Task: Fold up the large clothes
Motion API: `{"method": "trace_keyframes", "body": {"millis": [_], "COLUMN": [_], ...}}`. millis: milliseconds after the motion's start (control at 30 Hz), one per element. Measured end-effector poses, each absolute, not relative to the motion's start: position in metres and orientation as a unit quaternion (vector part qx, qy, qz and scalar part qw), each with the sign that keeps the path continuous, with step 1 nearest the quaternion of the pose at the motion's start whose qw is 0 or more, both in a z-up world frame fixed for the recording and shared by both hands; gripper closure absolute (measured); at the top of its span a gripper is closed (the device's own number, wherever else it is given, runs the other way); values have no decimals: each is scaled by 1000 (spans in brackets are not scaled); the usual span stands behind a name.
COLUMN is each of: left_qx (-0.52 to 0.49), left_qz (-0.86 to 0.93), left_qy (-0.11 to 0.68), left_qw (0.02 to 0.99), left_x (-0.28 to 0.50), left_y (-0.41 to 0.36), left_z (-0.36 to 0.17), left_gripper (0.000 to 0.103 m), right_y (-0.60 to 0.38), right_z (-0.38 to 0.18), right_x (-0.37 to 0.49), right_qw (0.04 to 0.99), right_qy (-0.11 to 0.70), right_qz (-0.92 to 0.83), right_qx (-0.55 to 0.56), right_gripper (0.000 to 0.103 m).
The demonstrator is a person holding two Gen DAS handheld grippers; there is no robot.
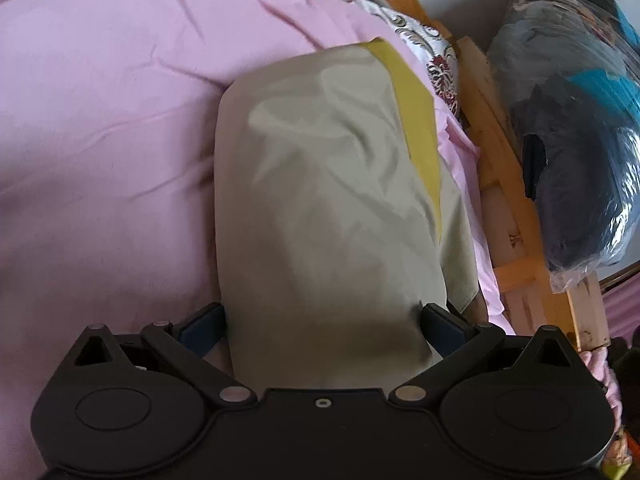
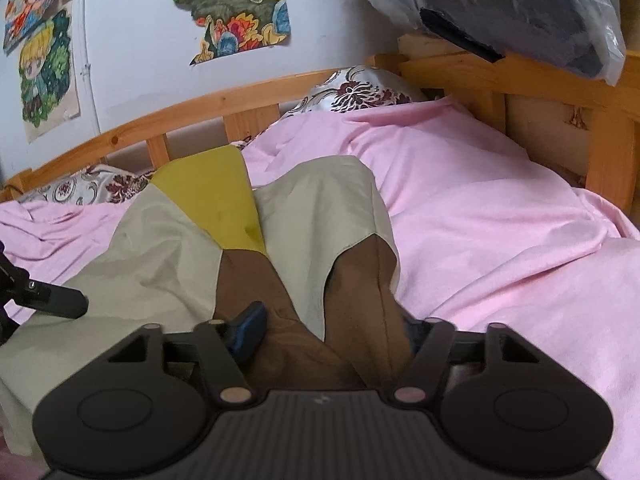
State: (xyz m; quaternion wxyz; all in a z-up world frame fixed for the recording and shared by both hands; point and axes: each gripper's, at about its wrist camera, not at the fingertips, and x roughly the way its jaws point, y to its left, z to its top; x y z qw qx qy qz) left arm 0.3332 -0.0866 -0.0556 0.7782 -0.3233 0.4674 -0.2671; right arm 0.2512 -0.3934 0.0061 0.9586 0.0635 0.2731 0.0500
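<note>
Beige garment (image 1: 320,208) bunched between spread jaws of left gripper (image 1: 324,320), pads not visibly pressing. Same cloth, brown underside up, filling right gripper (image 2: 332,336); grasp impossible to tell. Yellow band (image 2: 216,200) beyond, upon pink sheet (image 2: 480,220); wooden bed rail (image 2: 200,108) behind sheet.

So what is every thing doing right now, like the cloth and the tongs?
Beige garment: folded over, lying on the bed, end between both tongs.
Left tongs: wide apart, cloth between them.
Right tongs: part closed around a bunched fold.
Pink sheet: spread out, wrinkled.
Plastic bag: stuffed with dark clothes.
</note>
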Motion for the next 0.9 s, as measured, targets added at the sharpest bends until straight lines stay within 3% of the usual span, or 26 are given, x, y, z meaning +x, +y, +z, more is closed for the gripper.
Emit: {"method": "trace_keyframes", "body": {"millis": [67, 167, 233, 300, 467, 900], "left_qx": [-317, -286, -276, -277, -300, -314], "left_qz": [-267, -270, -274, -279, -296, -304], "left_qy": [465, 459, 462, 469, 475, 475], "left_qw": [782, 796, 797, 790, 773, 763], "left_x": [332, 332, 335, 341, 348, 352], "left_y": [-86, -86, -86, -88, -85, -95], "left_z": [-54, -45, -43, -43, -57, -64], "left_gripper": [1, 1, 1, 1, 0, 0], "right_y": [-389, -374, -379, -389, -412, -396], "right_z": [8, 13, 14, 14, 6, 1], "right_x": [250, 247, 249, 254, 263, 261], "right_qw": [959, 962, 960, 956, 945, 951], "right_qy": [269, 264, 270, 279, 291, 291], "right_qz": [63, 66, 70, 70, 83, 73], "right_qx": [57, 1, 19, 52, 128, 78], "right_gripper": [67, 68, 59, 43, 37, 32]}}
